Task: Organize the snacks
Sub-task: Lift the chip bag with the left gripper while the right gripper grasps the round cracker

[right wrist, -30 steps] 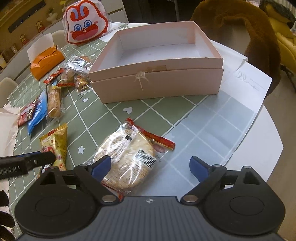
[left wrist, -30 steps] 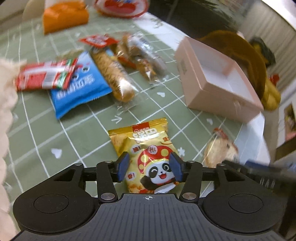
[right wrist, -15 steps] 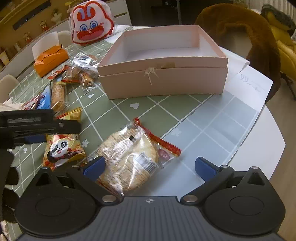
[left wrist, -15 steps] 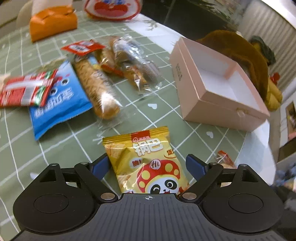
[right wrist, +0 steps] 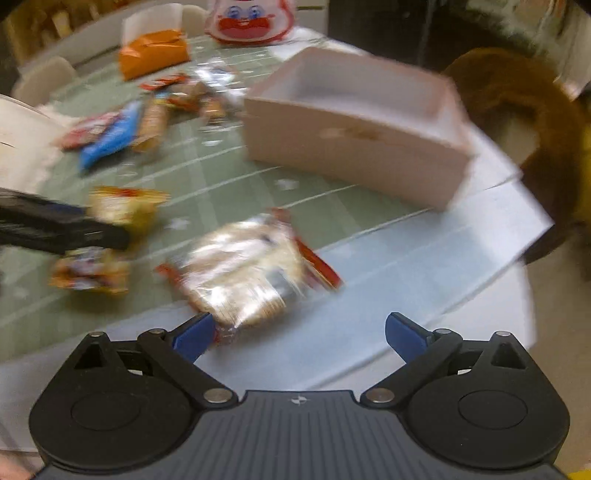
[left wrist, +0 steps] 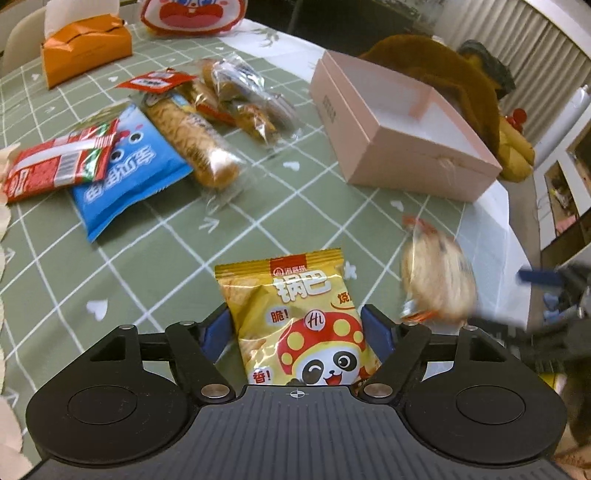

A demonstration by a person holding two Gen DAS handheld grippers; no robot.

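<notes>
A yellow panda snack bag [left wrist: 295,317] lies between the blue pads of my left gripper [left wrist: 295,332]; the jaws stand at the bag's two sides, and I cannot tell whether they press it. The bag also shows, blurred, in the right wrist view [right wrist: 110,236] under the left gripper's black body. My right gripper [right wrist: 295,332] is open and empty, just short of a clear-wrapped round cracker pack [right wrist: 247,273], also seen in the left wrist view [left wrist: 436,280]. An open, empty pink box [left wrist: 399,136] stands beyond, and shows in the right wrist view [right wrist: 354,125].
On the green checked cloth lie a blue packet [left wrist: 125,173], a red packet [left wrist: 55,166], a long biscuit pack [left wrist: 192,136] and several clear-wrapped snacks [left wrist: 243,96]. An orange tissue box [left wrist: 81,48] and a red-and-white character bag [left wrist: 192,14] stand at the back. A brown plush [left wrist: 443,74] sits behind the box.
My left gripper's jaws, wide open half a second ago, have narrowed around the yellow bag. My right gripper has swung left fast, blurring its view, and the cracker pack now lies nearer its left finger.
</notes>
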